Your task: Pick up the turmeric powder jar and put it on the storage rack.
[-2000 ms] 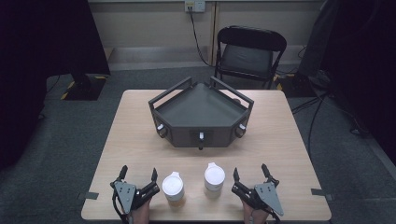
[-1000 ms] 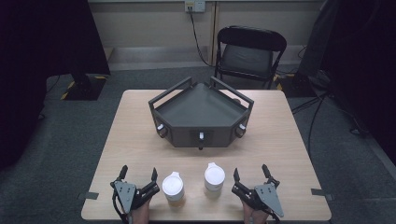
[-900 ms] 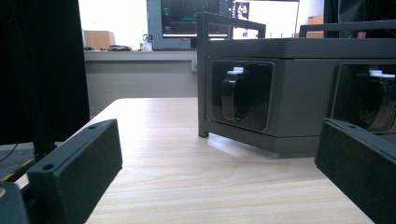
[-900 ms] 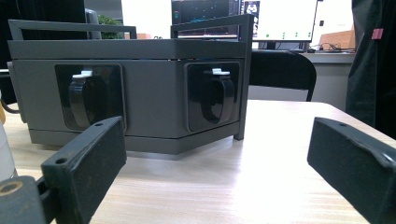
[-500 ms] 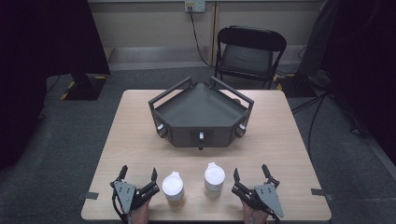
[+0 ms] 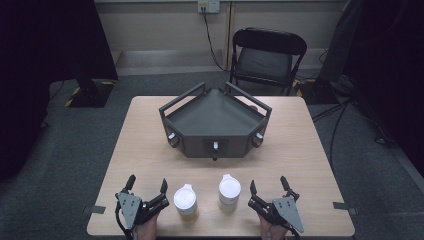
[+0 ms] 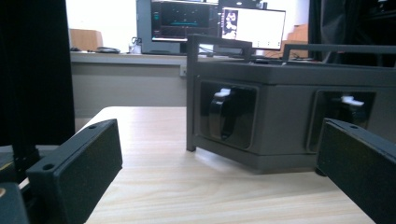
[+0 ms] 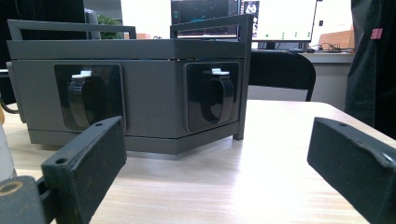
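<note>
Nothing changed since earlier: left gripper (image 6: 146, 189) and right gripper (image 6: 268, 186) still resting released on the table (image 6: 310, 150), flanking two lidded cups (image 6: 185, 198), untouched.

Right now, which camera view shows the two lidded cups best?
The high view: both cups, left cup and right cup, stand whole between the open left gripper and right gripper. The right gripper view catches a pale sliver at its left edge, probably one cup.
</note>
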Demonstrator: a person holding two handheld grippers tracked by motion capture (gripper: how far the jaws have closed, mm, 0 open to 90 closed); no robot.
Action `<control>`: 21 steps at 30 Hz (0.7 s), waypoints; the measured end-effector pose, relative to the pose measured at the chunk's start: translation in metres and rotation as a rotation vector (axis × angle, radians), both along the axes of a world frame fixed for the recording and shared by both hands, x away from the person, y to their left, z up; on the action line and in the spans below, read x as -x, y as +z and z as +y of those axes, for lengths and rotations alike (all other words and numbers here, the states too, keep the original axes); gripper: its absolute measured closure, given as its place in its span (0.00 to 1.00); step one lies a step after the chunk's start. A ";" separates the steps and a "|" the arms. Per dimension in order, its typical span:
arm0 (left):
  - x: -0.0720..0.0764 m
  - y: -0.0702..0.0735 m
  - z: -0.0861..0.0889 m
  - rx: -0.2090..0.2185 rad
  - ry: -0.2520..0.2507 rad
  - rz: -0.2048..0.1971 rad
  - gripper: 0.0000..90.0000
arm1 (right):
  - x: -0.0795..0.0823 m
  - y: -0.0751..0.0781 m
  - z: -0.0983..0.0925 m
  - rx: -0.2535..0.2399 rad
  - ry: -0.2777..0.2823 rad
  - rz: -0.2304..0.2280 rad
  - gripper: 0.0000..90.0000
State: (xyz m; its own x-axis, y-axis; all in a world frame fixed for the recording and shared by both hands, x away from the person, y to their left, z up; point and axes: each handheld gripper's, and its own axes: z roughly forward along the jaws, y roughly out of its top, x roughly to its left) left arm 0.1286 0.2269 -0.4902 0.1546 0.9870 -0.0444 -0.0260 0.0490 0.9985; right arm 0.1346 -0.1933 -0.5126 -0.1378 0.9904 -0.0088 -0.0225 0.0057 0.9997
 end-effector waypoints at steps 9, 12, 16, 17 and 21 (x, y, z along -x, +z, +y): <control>0.006 0.015 0.000 0.008 -0.032 -0.010 0.00 | 0.000 0.000 0.000 0.000 0.000 0.000 0.04; 0.008 0.025 0.001 0.000 -0.050 0.011 0.00 | 0.000 0.000 0.000 0.000 0.000 0.000 0.04; 0.015 0.032 0.000 0.010 -0.075 -0.025 0.00 | 0.000 0.000 0.000 0.000 0.000 0.000 0.04; 0.016 0.034 0.000 0.011 -0.080 -0.028 0.00 | 0.000 0.000 0.000 0.000 -0.001 0.000 0.04; 0.021 0.041 -0.002 0.012 -0.110 -0.034 0.00 | 0.000 0.000 0.000 0.000 -0.001 0.000 0.04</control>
